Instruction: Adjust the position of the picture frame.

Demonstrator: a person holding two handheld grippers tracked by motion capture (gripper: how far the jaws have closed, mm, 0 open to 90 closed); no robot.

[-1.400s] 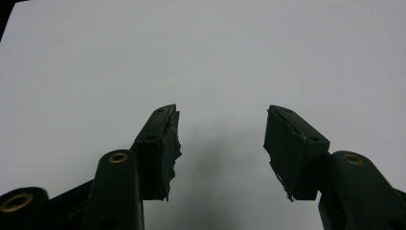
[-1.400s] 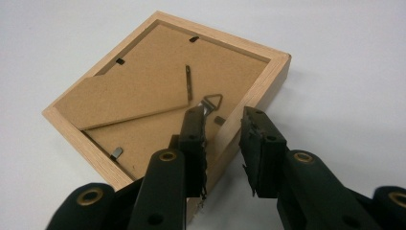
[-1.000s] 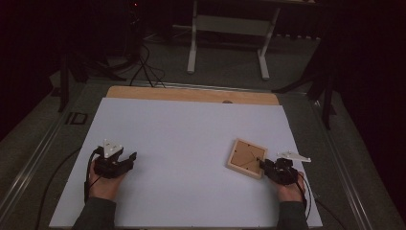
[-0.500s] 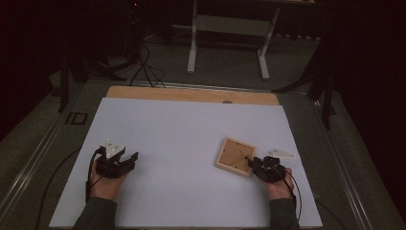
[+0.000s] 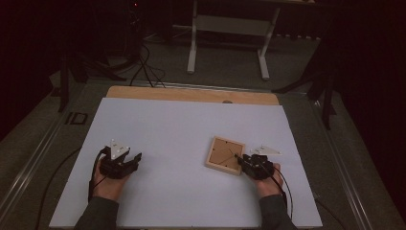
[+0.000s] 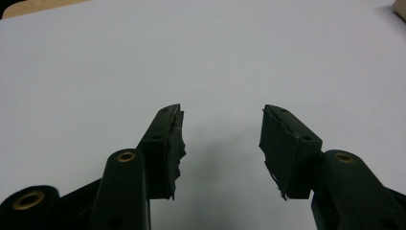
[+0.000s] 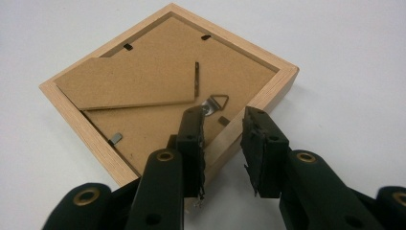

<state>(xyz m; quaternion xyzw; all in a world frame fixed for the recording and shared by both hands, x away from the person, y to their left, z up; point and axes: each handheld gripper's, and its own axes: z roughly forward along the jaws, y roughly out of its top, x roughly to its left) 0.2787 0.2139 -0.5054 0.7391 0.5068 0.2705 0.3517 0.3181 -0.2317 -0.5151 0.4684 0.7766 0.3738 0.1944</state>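
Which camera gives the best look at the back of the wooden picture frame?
The right gripper view: the picture frame lies face down, with its brown backing board, stand flap, metal hanger and clips sharp. The right gripper straddles its near rail. The high view shows the frame small and dim; the left gripper view catches just a corner.

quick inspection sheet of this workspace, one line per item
surface: white sheet over a wooden table, bare apart from the frame
job's things: wooden picture frame lying face down, backing board, fold-out stand and hanger showing
clutter: nothing seen
grippers: left gripper jaws apart over bare sheet, just been closing a little, nothing between them; right gripper straddles the frame's near rail, whether the pads press on it cannot be told
cables: one trails from each gripper; more lie on the floor beyond the table
surroundings: dark room, white stand behind the table
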